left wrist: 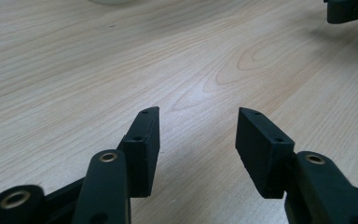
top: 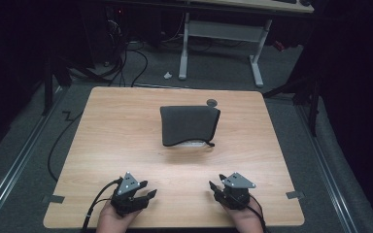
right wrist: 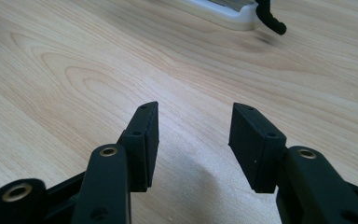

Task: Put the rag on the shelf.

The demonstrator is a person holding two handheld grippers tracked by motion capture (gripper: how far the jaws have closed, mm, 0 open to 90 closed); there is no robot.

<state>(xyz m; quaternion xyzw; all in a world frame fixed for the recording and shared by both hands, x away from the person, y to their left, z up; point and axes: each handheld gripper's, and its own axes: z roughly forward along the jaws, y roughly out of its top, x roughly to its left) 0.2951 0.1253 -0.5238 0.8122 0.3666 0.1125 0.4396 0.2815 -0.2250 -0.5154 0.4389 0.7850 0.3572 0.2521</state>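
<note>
High view: both hands sit at the table's (top: 107,126) near edge, left gripper (top: 145,195) and right gripper (top: 214,186) each with jaws apart and nothing between them (bare wood under both). Farther off, mid-table, lies the grey sleeve (top: 188,124), white device edge showing, untouched. Judged: work not yet begun; reach and grasp remain.

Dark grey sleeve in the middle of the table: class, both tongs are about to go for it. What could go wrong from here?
1. The dark grey sleeve lies flat, with a white device peeking from its near edge; tongs closing on fabric alone might let the device slide out.
2. The zipper pull trails loose at the near right corner and could snag a jaw.
3. Left tongs and right tongs, both open, rest well short of it, so uneven reaches may push it away.
</note>
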